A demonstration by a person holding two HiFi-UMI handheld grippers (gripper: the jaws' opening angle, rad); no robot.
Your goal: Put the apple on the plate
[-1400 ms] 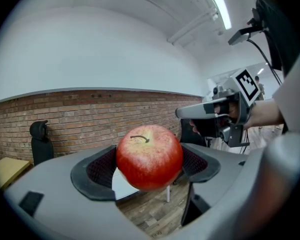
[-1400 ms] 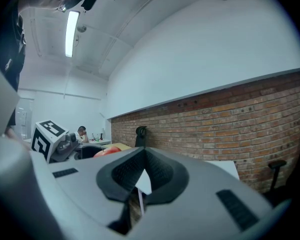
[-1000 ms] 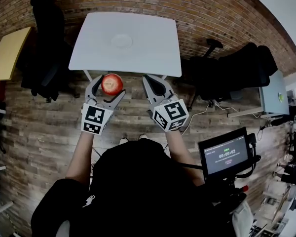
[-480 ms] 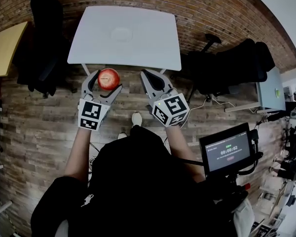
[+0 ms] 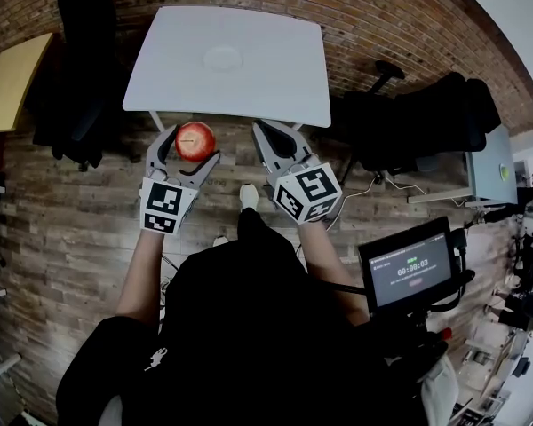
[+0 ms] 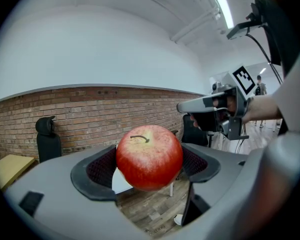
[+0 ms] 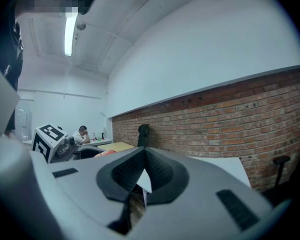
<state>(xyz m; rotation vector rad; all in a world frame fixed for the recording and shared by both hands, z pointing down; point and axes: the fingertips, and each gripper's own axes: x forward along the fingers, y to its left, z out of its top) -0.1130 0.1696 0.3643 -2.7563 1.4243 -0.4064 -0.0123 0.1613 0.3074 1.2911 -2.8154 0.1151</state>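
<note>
I am holding the red apple (image 6: 149, 156) in my left gripper (image 5: 193, 143). Its two jaws are pressing on the sides of the fruit, and the stem is pointing up. So the picking part seems to be done: the apple is hanging in the air above the wooden floor, just in front of the near edge of the white table (image 5: 275, 91).

The white plate (image 5: 222, 58) is lying empty on that table, toward the far side, well apart from the apple. In my judgement, what is left is to carry the apple over the table, lower it on the plate and open the jaws.

My right gripper (image 5: 275, 138) is clenched with nothing between its pads, and it is waiting beside the left one.

About writing: the cubes on both grippers are showing only black and white square markers, no words. A small monitor (image 5: 411, 275) at my right is showing green digits like a timer, but they are too small for me to read with certainty.
</note>
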